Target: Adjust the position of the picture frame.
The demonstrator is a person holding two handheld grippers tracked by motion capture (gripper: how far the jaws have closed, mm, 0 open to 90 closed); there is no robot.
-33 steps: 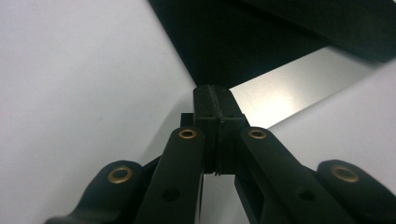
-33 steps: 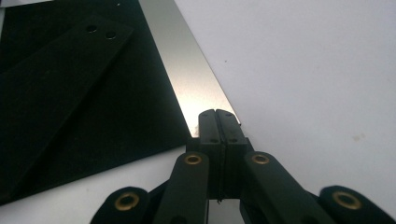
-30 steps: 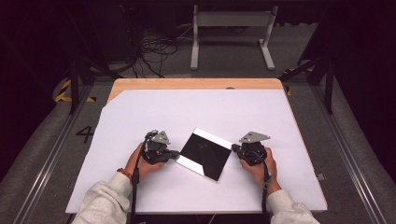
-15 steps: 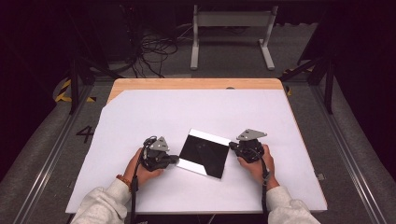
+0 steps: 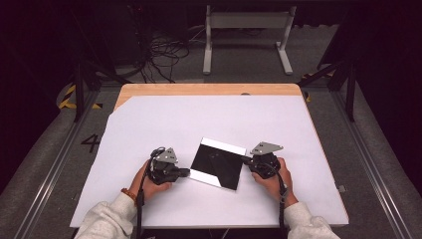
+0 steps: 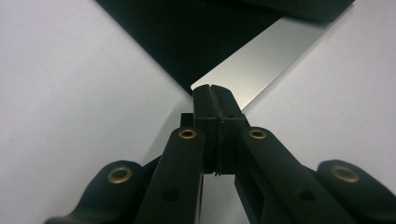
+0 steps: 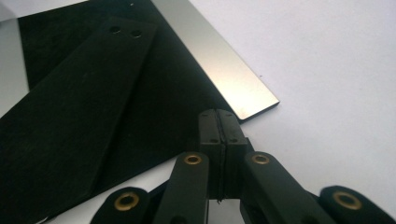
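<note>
Black, with a silvery strip along two edges, the panel [image 5: 219, 163] lies flat mid-worktop [image 5: 149, 119] on white sheeting, turned askew. Left claw [image 5: 188, 172] meets its near-left corner and right claw [image 5: 245, 160] its far-right corner, both pinched shut with nothing between the jaws. Judging from this, the work is barely started: claws are placed, and any nudging or straightening remains.

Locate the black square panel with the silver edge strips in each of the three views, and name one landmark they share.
High view: the black panel lies low of centre on the white sheet, between both grippers.
Left gripper view: top centre, beyond the shut jaws.
Right gripper view: left half.
Shared landmark: its silver edge strip, by each gripper's tips.
</note>
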